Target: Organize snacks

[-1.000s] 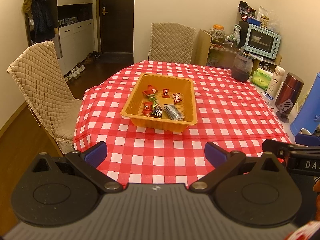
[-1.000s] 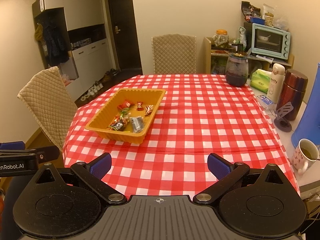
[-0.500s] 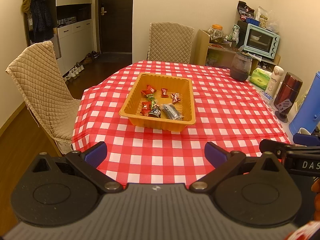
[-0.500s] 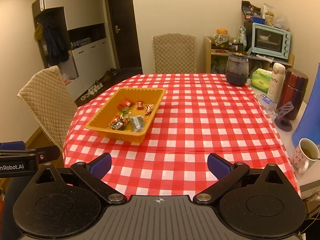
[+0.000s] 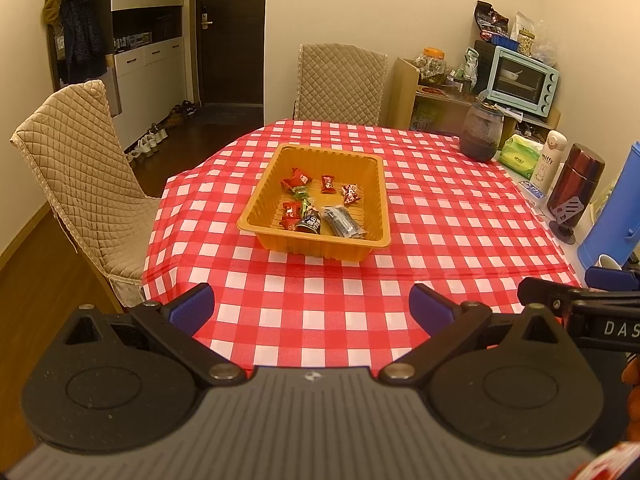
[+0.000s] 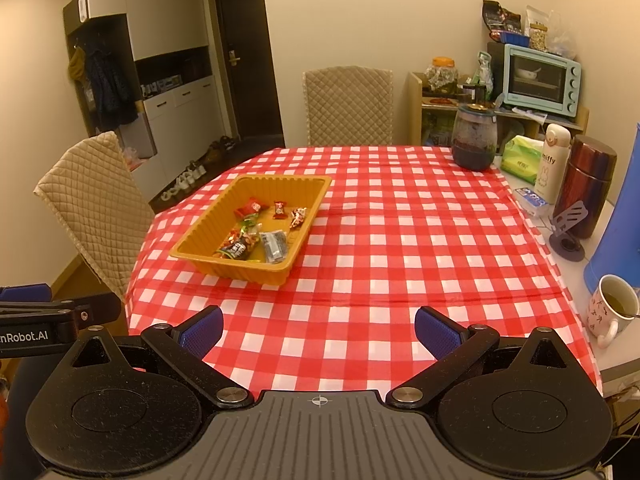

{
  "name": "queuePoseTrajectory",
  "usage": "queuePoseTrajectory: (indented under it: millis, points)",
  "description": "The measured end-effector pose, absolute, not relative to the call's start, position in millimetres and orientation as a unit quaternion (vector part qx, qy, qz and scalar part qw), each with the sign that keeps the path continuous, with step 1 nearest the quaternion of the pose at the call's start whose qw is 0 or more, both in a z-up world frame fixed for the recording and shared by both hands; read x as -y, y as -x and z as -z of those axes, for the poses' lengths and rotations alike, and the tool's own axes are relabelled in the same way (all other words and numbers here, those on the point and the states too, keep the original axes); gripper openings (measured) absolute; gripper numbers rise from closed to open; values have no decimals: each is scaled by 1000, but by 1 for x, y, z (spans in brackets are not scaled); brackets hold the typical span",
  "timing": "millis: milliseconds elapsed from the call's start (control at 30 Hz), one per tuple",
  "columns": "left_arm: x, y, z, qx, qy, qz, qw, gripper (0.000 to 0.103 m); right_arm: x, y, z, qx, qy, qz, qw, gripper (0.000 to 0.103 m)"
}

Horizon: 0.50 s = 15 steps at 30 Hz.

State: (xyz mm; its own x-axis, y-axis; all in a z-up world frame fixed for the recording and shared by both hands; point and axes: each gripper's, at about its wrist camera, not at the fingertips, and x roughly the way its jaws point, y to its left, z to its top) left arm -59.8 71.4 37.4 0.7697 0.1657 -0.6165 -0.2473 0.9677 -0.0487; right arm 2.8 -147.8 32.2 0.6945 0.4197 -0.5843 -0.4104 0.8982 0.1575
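- The round worktop under its red-and-white checked cloth [image 6: 400, 248] lay bare of loose sweets as far as both views showed; nothing was left scattered on it.
- The orange ribbed plastic tray [image 5: 380, 196] sat near the middle of the cloth, well ahead of you.
- The wrapped snacks [image 5: 316, 208], red candies and dark foil packets, all lay inside that tray, so the gathering looked done or nearly so.
- Your left tongs [image 5: 312, 308] and right tongs [image 6: 318, 330] were both spread wide and empty, hanging over the near edge.
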Motion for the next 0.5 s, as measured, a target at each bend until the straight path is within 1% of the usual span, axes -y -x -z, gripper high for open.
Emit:
queuePoseTrajectory:
  millis: [500]
  points:
    - [-72, 60, -37, -321, 63, -110, 938, 103, 148, -3, -28, -321, -8, -226, 920, 101]
